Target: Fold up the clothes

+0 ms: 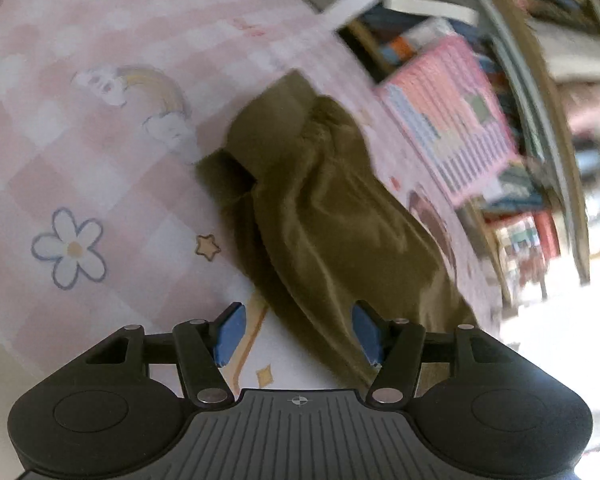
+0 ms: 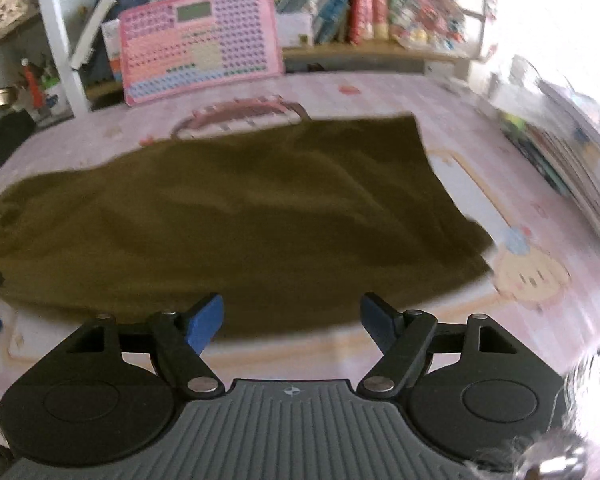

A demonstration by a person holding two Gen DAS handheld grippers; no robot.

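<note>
Olive garment (image 1: 320,208) lies on the pink sheet (image 1: 80,160), bunched, running away from the left gripper (image 1: 298,334), whose spread jaws straddle its near end. Right view: garment (image 2: 236,216) stretches sideways just ahead of the right gripper (image 2: 292,320), jaws apart, empty.

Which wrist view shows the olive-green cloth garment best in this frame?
The right wrist view: the olive-green cloth garment lies spread across the pink patterned sheet, most of its outline visible beyond the open right gripper. The left wrist view shows only a bunched, narrow end near the open left gripper.
</note>
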